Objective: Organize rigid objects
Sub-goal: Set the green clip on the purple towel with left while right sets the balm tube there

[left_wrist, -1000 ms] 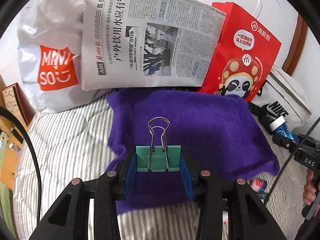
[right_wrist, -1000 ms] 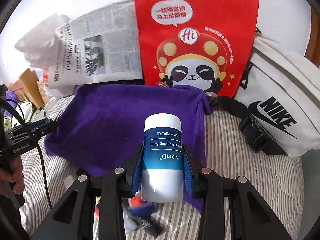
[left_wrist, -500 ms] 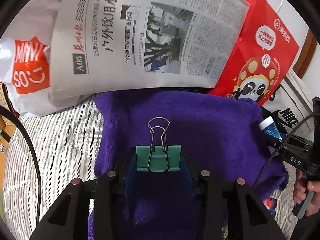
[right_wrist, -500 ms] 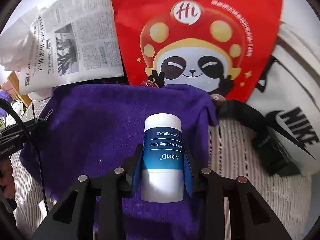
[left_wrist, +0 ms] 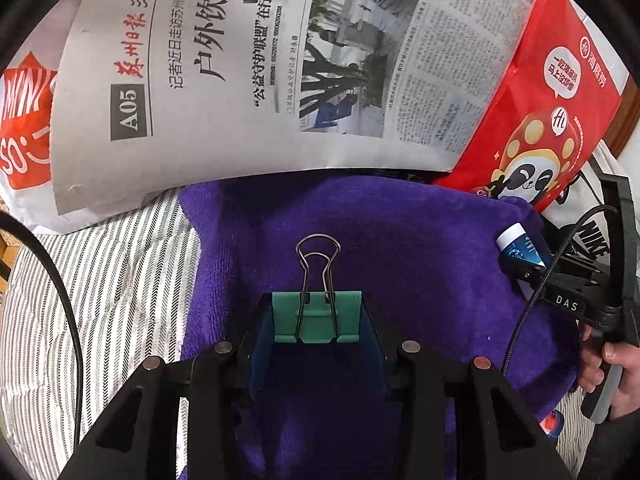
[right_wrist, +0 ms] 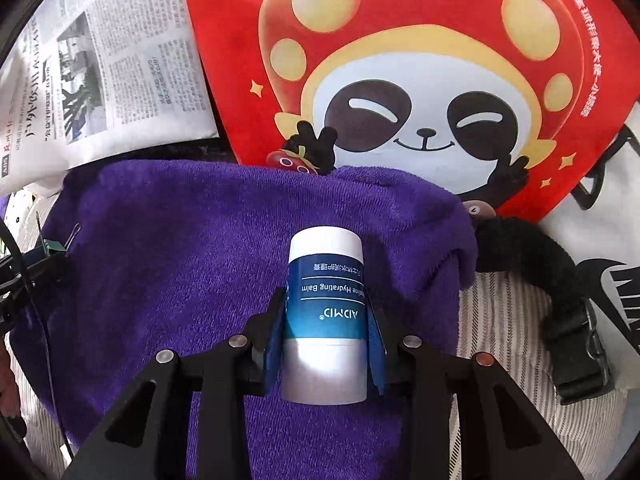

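Green binder clip [left_wrist: 317, 317] pinched tight in left gripper [left_wrist: 316, 320], over purple towel [left_wrist: 400, 240]. White and blue balm bottle [right_wrist: 325, 312] squeezed in right gripper [right_wrist: 326, 316], over same towel. Only in left view: striped sheet [left_wrist: 112, 280], white bag with orange patch [left_wrist: 24, 120], a hand [left_wrist: 616, 372]. Only in right view: black strap with buckle [right_wrist: 560, 304] beside red panda bag [right_wrist: 420, 80].

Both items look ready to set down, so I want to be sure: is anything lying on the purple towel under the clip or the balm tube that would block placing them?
Nothing visible does. The purple towel is bare below the green clip and the balm tube.
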`<state>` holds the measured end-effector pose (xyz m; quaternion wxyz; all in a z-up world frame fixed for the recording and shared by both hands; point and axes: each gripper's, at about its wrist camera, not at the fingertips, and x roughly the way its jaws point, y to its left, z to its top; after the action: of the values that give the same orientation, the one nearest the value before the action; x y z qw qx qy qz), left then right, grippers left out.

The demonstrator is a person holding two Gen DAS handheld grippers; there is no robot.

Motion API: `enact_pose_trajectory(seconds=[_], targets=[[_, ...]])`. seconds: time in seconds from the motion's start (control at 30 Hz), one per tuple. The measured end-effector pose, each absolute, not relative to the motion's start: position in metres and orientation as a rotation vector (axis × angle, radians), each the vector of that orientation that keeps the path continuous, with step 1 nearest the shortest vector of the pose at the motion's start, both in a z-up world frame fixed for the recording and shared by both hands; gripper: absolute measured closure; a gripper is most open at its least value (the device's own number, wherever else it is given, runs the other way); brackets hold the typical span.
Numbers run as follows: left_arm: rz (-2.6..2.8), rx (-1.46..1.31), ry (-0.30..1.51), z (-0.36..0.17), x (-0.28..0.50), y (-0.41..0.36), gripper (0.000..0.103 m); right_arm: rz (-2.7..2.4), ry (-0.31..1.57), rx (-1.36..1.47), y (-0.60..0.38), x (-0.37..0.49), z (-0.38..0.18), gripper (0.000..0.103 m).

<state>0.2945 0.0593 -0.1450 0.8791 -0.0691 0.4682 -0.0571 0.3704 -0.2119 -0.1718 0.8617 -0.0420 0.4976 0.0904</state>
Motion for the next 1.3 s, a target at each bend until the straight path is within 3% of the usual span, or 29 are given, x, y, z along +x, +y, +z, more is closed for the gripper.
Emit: enact_pose_trajectory(seconds=[0.13, 0.3, 0.7, 0.87, 1.0, 1.3], targets=[[-0.122, -0.148, 0.988, -0.147, 0.300, 0.061, 0.064, 0.199, 1.055, -0.089, -0.212, 0.372, -0.172, 0.066], [-0.122, -0.135, 0.999, -0.150, 0.310, 0.056, 0.064, 0.226, 1.070, -0.050, -0.220, 0.366, -0.169, 0.047], [-0.072, -0.005, 1.040, -0.158, 0.328, 0.026, 0.064, 0.239, 0.999, 0.006, -0.246, 0.280, -0.134, 0.046], [-0.048, 0.062, 1.047, -0.161, 0.329, 0.006, 0.063, 0.306, 0.976, 0.155, -0.268, 0.228, -0.120, 0.046], [-0.090, 0.039, 1.055, -0.165, 0.323, 0.001, 0.042, 0.300, 0.964, 0.220, -0.277, 0.190, -0.115, 0.045], [-0.101, 0.064, 1.038, -0.156, 0.272, -0.028, 0.042, 0.249, 0.995, 0.272, -0.298, 0.145, -0.127, 0.044]])
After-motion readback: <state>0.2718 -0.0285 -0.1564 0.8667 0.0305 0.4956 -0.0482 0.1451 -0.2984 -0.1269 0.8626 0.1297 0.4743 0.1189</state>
